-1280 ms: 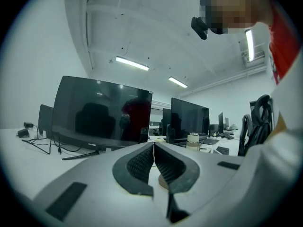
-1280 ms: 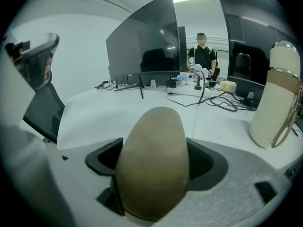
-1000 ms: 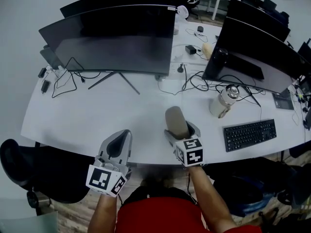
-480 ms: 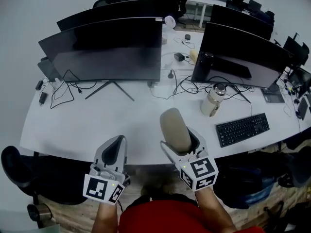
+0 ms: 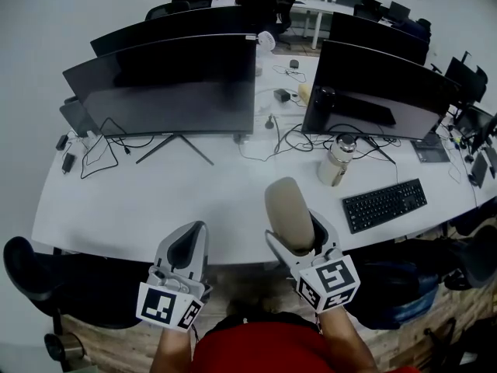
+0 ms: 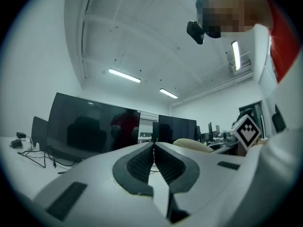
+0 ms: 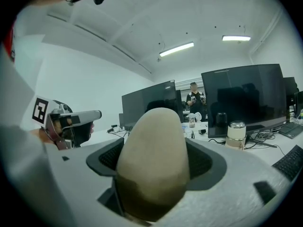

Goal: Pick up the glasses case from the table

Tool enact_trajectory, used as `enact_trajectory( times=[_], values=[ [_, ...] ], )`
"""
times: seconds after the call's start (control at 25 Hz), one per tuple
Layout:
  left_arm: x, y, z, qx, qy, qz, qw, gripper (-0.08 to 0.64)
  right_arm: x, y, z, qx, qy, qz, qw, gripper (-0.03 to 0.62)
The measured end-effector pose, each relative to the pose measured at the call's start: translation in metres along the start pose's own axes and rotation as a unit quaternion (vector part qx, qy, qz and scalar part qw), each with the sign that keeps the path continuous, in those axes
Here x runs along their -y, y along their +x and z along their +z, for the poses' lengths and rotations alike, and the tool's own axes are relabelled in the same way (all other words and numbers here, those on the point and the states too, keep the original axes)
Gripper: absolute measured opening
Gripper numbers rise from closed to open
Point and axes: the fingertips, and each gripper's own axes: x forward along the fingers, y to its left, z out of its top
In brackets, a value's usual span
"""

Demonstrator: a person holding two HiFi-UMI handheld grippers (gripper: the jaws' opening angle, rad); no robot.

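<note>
The beige oval glasses case (image 5: 289, 215) is clamped between the jaws of my right gripper (image 5: 299, 230), lifted clear of the white table (image 5: 155, 200) near its front edge. In the right gripper view the glasses case (image 7: 154, 162) fills the gap between both dark pads and juts out past them. My left gripper (image 5: 186, 247) hovers to the left at about the same height, over the table's front edge, shut with nothing in it. In the left gripper view its pads (image 6: 142, 161) meet, and the glasses case (image 6: 193, 145) shows off to the right.
Two large dark monitors (image 5: 171, 84) (image 5: 373, 80) stand across the table with cables around their feet. A white bottle (image 5: 335, 162) and a black keyboard (image 5: 384, 204) lie to the right of the case. A person stands far back (image 7: 195, 98). Black chairs sit below the table edge.
My right gripper has risen with the glasses case and drawn back toward me. The left gripper lifted slightly. The head view has tilted, showing more of the far desks.
</note>
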Motion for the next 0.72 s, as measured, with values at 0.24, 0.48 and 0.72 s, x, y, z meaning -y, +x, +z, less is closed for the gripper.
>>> enact_trajectory(
  times=[0.24, 0.48, 0.72],
  values=[
    [0.0, 0.002, -0.001, -0.001, -0.001, -0.004, 1.0, 0.011, -0.002, 0.003, 0.0, 0.003, -0.006, 0.0, 1.0, 0.387],
    [-0.002, 0.003, -0.004, -0.01, 0.0, -0.006, 0.9999, 0.011, -0.002, 0.009, -0.002, -0.002, -0.005, 0.003, 1.0, 0.387],
    [-0.004, 0.006, -0.003, -0.012, 0.003, -0.008, 0.9999, 0.011, -0.005, 0.016, -0.002, -0.001, -0.002, 0.008, 1.0, 0.387]
  ],
)
